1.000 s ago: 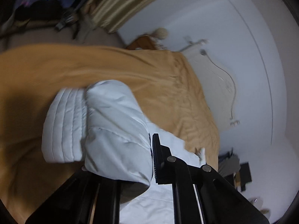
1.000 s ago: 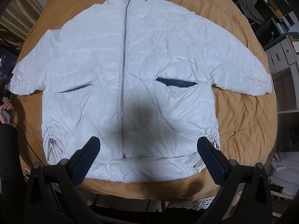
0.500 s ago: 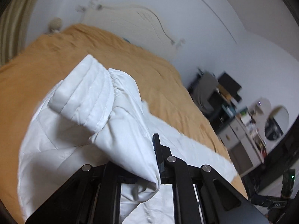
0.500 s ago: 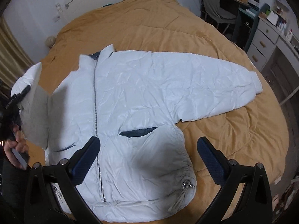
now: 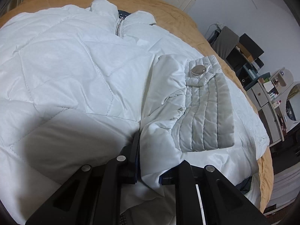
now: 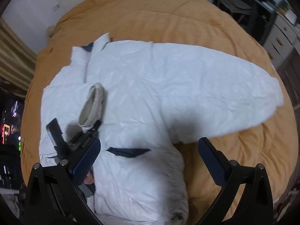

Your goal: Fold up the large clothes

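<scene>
White puffer jacket (image 6: pixel 142 101) is spread on the orange bed (image 6: pixel 168 18); left gripper (image 5: pixel 150 161) is pinching its sleeve (image 5: pixel 168 112), cuff toward 1 o'clock. Right gripper (image 6: pixel 150 159) hangs wide open, empty. I'd guess the slick, puffy sleeve could spring back once released.

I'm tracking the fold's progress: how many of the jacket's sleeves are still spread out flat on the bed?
1. The far sleeve lies stretched out over the orange bedspread. The other sleeve is folded across the jacket's chest, clamped in the left gripper.
</scene>
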Demonstrator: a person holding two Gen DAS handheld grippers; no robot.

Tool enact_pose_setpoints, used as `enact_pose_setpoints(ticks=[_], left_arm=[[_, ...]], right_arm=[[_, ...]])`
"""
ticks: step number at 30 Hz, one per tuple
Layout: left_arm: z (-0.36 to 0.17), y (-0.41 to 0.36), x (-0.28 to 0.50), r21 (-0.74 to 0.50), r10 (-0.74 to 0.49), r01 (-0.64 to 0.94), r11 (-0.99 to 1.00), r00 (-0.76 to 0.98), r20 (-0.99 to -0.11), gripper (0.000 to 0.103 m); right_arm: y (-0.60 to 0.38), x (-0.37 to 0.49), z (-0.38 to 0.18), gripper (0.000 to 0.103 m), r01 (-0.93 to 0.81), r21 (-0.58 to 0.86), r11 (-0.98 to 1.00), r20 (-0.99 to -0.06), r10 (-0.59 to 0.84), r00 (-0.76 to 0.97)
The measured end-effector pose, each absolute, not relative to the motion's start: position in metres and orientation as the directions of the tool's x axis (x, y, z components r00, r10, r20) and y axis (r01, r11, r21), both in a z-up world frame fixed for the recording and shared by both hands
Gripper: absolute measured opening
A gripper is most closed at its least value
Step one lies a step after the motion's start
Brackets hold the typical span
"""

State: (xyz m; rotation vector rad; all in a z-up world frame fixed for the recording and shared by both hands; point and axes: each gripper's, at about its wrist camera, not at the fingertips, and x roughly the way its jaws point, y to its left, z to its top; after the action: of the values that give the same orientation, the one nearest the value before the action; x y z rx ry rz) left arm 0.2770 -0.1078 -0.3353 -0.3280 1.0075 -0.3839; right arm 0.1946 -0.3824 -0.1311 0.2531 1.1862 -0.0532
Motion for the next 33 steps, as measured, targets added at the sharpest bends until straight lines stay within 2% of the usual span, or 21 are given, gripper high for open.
enact_pose_setpoints(ticks=[4,6,8,10,11,13,14,15,16,19,22,24,26,28,29,31,32,33], left_arm=[[-0.336,-0.114,0.277,-0.435,-0.456,0.163,0.886,0.480,-0.749,0.014],[-0.335,-0.115,0.270,-0.437,-0.458,0.164,0.884,0.482,-0.747,0.014],[-0.335,-0.115,0.268,-0.446,-0.466,0.164,0.880,0.481,-0.743,0.014],[-0.331,-0.116,0.260,-0.453,-0.471,0.163,0.877,0.481,-0.739,0.014],[-0.331,-0.115,0.259,-0.454,-0.472,0.163,0.876,0.481,-0.739,0.014],[-0.331,-0.116,0.259,-0.450,-0.469,0.164,0.878,0.483,-0.739,0.014],[-0.331,-0.117,0.260,-0.448,-0.467,0.164,0.879,0.483,-0.741,0.014],[-0.330,-0.115,0.257,-0.447,-0.467,0.164,0.879,0.483,-0.741,0.015],[-0.330,-0.115,0.257,-0.448,-0.469,0.166,0.878,0.482,-0.740,0.015],[-0.324,-0.111,0.253,-0.475,-0.501,0.183,0.861,0.466,-0.729,0.017],[-0.306,-0.106,0.252,-0.513,-0.559,0.221,0.829,0.360,-0.747,0.019],[-0.285,-0.096,0.243,-0.525,-0.582,0.254,0.813,0.307,-0.753,0.019],[-0.258,-0.079,0.229,-0.499,-0.568,0.274,0.822,0.333,-0.752,0.018],[-0.227,-0.058,0.218,-0.427,-0.519,0.296,0.854,0.438,-0.734,0.017],[-0.217,-0.051,0.215,-0.350,-0.457,0.296,0.889,0.504,-0.733,0.022],[-0.211,-0.039,0.220,-0.122,-0.224,0.201,0.972,0.636,-0.738,0.062],[-0.219,-0.030,0.227,-0.048,-0.114,0.116,0.992,0.661,-0.741,0.095],[-0.230,-0.022,0.233,-0.027,-0.053,0.050,0.998,0.659,-0.750,0.100]], right_arm=[[-0.316,0.267,-0.165,0.102,0.057,0.244,0.968,-0.937,0.221,0.270],[-0.290,0.291,-0.182,0.102,0.030,0.255,0.967,-0.941,0.240,0.238],[-0.271,0.308,-0.193,0.102,0.007,0.217,0.976,-0.950,0.209,0.231],[-0.263,0.323,-0.206,0.101,0.025,0.128,0.991,-0.966,0.119,0.227],[-0.262,0.330,-0.212,0.096,0.028,0.118,0.993,-0.971,0.110,0.212],[-0.266,0.339,-0.227,0.046,0.039,0.156,0.987,-0.975,0.148,0.166],[-0.268,0.342,-0.236,0.036,0.040,0.223,0.974,-0.968,0.216,0.124],[-0.271,0.345,-0.245,0.017,0.049,0.287,0.957,-0.955,0.282,0.095],[-0.274,0.346,-0.251,0.013,0.069,0.314,0.947,-0.948,0.307,0.088],[-0.285,0.345,-0.253,0.009,0.078,0.314,0.946,-0.945,0.304,0.119],[-0.302,0.336,-0.255,0.009,0.113,0.368,0.923,-0.926,0.353,0.138],[-0.315,0.327,-0.262,0.009,0.139,0.347,0.927,-0.933,0.327,0.148],[-0.324,0.320,-0.277,0.009,0.158,0.306,0.939,-0.948,0.285,0.143],[-0.331,0.320,-0.295,0.008,0.183,0.349,0.919,-0.933,0.324,0.153],[-0.332,0.320,-0.298,0.008,0.189,0.363,0.913,-0.928,0.335,0.165],[-0.331,0.317,-0.299,0.011,0.187,0.375,0.908,-0.920,0.340,0.198],[-0.329,0.314,-0.297,0.013,0.176,0.369,0.912,-0.919,0.331,0.213],[-0.325,0.312,-0.294,0.016,0.160,0.354,0.922,-0.922,0.314,0.228]])
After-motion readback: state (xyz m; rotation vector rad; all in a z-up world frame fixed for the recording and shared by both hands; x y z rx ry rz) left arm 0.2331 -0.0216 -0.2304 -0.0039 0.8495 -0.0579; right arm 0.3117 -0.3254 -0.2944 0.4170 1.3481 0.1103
